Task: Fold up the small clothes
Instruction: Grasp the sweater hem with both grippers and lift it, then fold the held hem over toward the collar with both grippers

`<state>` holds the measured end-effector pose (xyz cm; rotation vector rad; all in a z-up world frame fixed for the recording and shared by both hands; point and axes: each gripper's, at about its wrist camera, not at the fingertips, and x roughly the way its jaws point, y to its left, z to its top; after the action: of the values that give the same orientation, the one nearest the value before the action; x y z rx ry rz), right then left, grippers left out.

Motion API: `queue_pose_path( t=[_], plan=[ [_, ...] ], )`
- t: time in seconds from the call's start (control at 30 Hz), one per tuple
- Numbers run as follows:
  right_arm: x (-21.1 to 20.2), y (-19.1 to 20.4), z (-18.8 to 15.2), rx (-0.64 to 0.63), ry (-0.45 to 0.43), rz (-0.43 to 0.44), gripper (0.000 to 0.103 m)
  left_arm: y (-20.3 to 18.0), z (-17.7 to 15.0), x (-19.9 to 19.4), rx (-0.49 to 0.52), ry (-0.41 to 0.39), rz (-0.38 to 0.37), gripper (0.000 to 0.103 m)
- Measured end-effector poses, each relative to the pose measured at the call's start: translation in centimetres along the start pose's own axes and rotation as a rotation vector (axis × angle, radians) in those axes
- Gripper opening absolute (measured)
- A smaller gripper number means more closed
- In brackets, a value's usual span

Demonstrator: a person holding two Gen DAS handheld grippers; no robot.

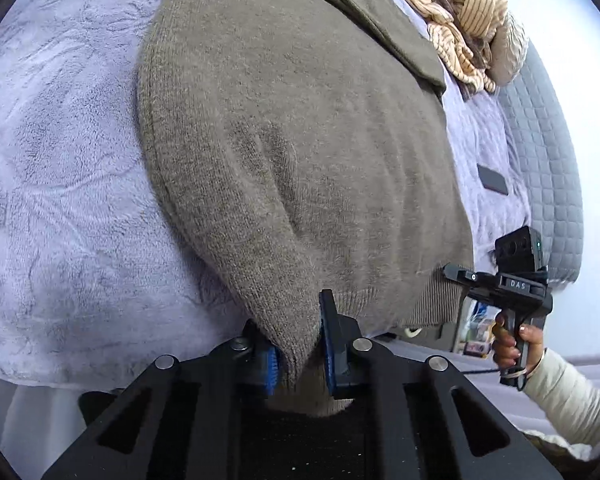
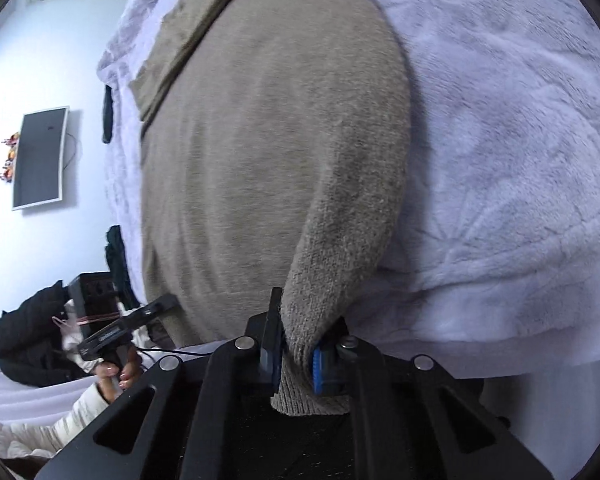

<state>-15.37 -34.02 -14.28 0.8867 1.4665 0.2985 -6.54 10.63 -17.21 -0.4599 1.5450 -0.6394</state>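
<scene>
A taupe knit sweater [image 1: 300, 140] lies spread on a lavender fleece blanket [image 1: 60, 184]; it also shows in the right wrist view [image 2: 268, 152]. My left gripper [image 1: 300, 344] is shut on one bottom hem corner of the sweater. My right gripper [image 2: 300, 344] is shut on the other hem corner, and it appears from outside in the left wrist view [image 1: 460, 276]. The left gripper shows from outside in the right wrist view [image 2: 156, 308]. A sleeve is folded across the sweater's far end [image 1: 364, 12].
A pile of beige striped clothes [image 1: 468, 20] lies at the far end of the bed. A dark phone [image 1: 494, 180] rests on the blanket beside the grey quilted bed edge [image 1: 548, 152]. A wall screen [image 2: 40, 156] and a black jacket [image 2: 32, 340] are off the bed.
</scene>
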Motion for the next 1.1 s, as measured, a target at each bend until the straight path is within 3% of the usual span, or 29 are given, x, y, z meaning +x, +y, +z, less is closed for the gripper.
queue_pose_path(
  t=[0.27, 0.63, 0.87, 1.1],
  plan=[
    [-2.1, 2.6, 2.1, 0.005, -0.051, 0.162, 0.011, -3.4, 2.2, -2.6, 0.065, -0.077, -0.02, 0.015],
    [-5.6, 7.0, 7.8, -0.033, -0.115, 0.308, 0.011, -6.3, 8.7, -7.5, 0.066, -0.224, -0.07, 0.015],
    [-8.0, 11.8, 15.3, -0.126, -0.157, 0.333, 0.011, -8.8, 15.8, -10.0, 0.098, -0.335, -0.054, 0.015],
    [-8.4, 12.9, 24.4, -0.114, -0.2, 0.291, 0.011, -8.2, 24.7, -10.0, 0.078, -0.425, 0.014, 0.015]
  ],
)
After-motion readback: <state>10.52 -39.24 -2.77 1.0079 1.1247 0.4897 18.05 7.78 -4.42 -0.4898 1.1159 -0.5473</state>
